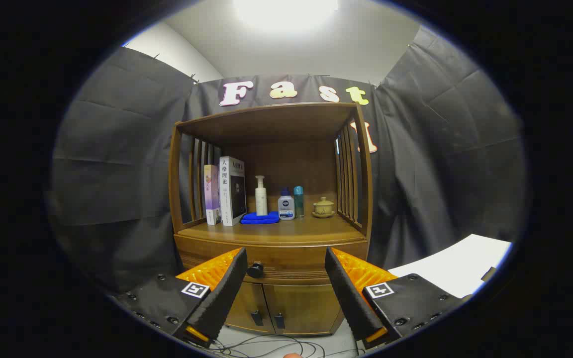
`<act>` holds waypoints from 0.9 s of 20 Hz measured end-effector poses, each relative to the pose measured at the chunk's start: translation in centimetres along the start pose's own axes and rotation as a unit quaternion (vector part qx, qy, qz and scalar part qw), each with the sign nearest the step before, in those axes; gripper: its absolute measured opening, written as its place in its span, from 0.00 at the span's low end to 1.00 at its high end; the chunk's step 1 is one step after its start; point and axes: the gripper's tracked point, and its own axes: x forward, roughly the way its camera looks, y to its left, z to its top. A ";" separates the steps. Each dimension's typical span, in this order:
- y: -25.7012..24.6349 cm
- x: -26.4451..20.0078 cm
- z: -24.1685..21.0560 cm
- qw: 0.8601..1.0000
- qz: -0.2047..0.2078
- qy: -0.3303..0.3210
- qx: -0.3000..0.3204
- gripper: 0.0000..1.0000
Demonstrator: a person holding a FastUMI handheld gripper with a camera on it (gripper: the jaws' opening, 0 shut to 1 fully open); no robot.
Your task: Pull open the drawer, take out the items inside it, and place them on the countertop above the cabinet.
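A wooden cabinet (271, 238) stands ahead against the booth wall. Its drawer (286, 261) sits closed under the countertop (276, 231), with a dark round knob (255, 270) just inside my left finger's tip. My gripper (285, 256) is open, its fingers spread apart in front of the drawer and touching nothing. The drawer's contents are hidden.
On the countertop stand two books (224, 191), a blue cloth (260, 218) under a white pump bottle (261, 196), a blue-capped bottle (286, 205), a teal bottle (299, 201) and a lidded cup on a saucer (323, 207). Two cabinet doors (276, 308) lie below. Cables (261, 345) run over the floor. A white table (458, 266) is right.
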 end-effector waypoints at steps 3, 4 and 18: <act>0.5 -0.1 -0.3 1.000 0.007 0.002 0.000 0.98; 0.6 -0.1 -0.3 1.000 0.009 0.003 -0.002 0.98; 2.1 1.6 -0.4 1.000 0.022 0.001 0.013 0.98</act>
